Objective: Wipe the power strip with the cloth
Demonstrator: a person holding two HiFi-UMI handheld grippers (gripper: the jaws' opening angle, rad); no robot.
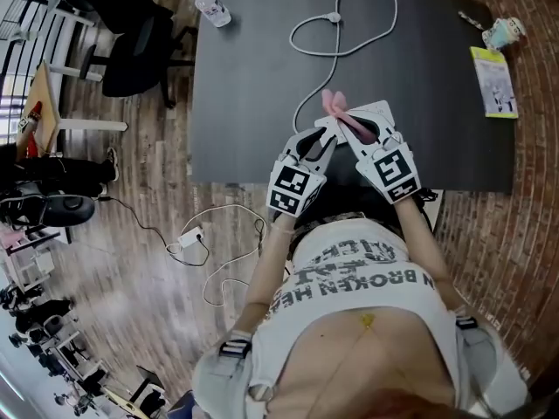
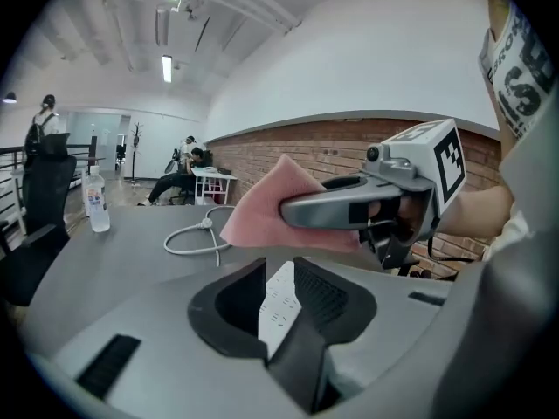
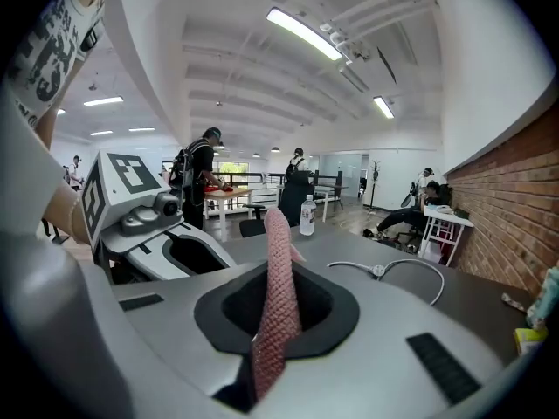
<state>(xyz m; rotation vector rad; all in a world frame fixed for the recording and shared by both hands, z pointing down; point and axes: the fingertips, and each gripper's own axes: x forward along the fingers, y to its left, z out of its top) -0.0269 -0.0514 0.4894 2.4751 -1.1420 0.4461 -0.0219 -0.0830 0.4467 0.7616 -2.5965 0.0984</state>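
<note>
Dark bench (image 1: 253, 77) lies under both tools. My right tool (image 3: 278, 273) is clamped on the pink cloth (image 3: 278, 234), which sticks out past its tips. My left tool (image 2: 279, 273) grips nothing, jaws slightly apart; the white power strip (image 2: 276, 302) shows through their gap, just ahead.

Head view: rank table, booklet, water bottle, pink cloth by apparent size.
1. table
2. booklet
3. water bottle
4. pink cloth, though it is mostly hidden behind the grippers, so its place is unsure.
</note>
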